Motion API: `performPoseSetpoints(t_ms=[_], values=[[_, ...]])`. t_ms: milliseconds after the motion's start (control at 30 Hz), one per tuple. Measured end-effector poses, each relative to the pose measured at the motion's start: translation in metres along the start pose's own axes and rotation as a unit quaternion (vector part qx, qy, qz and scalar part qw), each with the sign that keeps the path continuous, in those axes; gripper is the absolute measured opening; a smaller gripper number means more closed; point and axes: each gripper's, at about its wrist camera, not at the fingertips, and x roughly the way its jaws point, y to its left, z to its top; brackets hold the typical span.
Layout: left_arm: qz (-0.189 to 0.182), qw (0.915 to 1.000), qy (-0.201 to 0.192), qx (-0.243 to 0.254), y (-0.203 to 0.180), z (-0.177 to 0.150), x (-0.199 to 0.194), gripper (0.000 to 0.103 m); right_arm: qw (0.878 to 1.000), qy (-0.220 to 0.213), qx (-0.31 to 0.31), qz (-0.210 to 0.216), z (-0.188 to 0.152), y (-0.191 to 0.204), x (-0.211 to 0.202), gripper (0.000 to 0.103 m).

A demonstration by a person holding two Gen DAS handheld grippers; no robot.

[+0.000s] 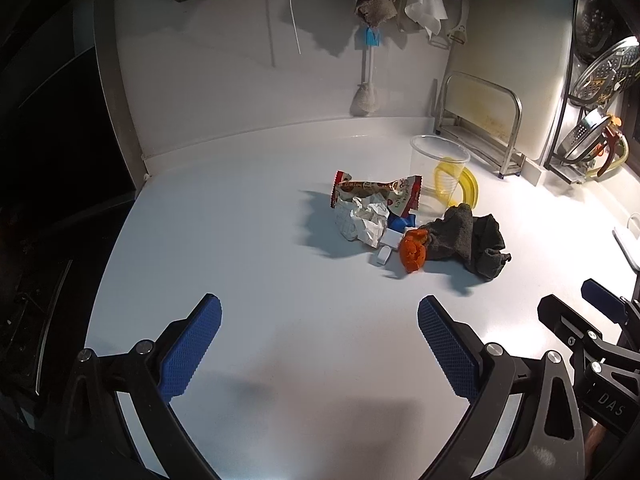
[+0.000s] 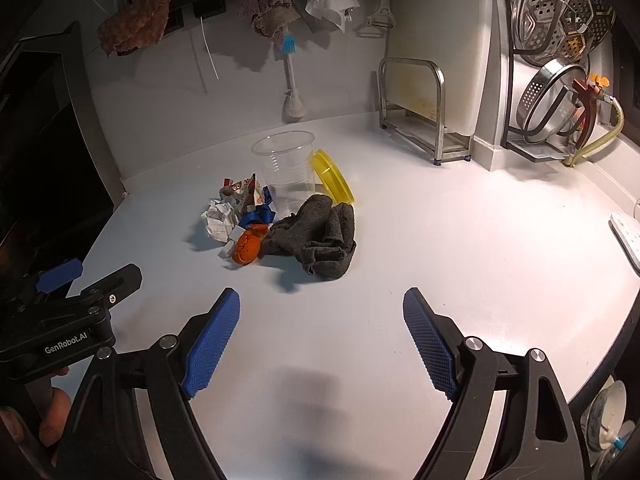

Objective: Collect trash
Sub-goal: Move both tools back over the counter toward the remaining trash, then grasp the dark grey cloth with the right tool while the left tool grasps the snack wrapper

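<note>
Nothing collected yet imo: left tongs point(image 1: 319, 342) & right tongs point(image 2: 321, 336) both gape apart, empty, hovering near the trash pile – snack wrapper point(image 1: 376, 191), crumpled paper point(image 1: 365, 222), orange scrap point(image 1: 413, 255) – mid-surface point(image 1: 248, 248), just beside an empty clear plastic cup point(image 1: 438, 170)

A white countertop point(image 1: 240, 240) carries a clear plastic cup point(image 1: 438, 168), a yellow lid point(image 1: 470, 188) and a metal rack point(image 1: 480, 136). Beside the cup lie a snack wrapper point(image 1: 376, 192), crumpled paper point(image 1: 364, 222), an orange scrap point(image 1: 414, 254) and a dark grey cloth point(image 1: 468, 240).
</note>
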Motion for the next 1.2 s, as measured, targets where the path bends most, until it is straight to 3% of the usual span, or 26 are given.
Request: performPoseSetpoints(t_ms=[433,1000,1067,1167,1200], values=[[-0.006,0.9998,0.018,-0.007,0.002,0.005,0.023,0.097,1.000,0.029,0.004,0.000,0.028,-0.007,0.048,0.080],[-0.002,0.9998,0.018,-0.003,-0.002,0.006,0.025,0.097,0.995,0.084,-0.037,-0.037,0.045,0.002,0.104,0.079],[-0.002,0.9998,0.018,-0.002,-0.003,0.006,0.025,0.097,0.995,0.084,-0.046,-0.038,0.045,0.006,0.104,0.075],[-0.002,0.9998,0.019,-0.001,-0.004,0.005,0.025,0.097,0.993,0.093,-0.057,-0.033,0.045,0.011,0.109,0.061],[-0.002,0.9998,0.019,-0.001,-0.004,0.005,0.025,0.097,0.993,0.096,-0.061,-0.033,0.044,0.012,0.110,0.051]])
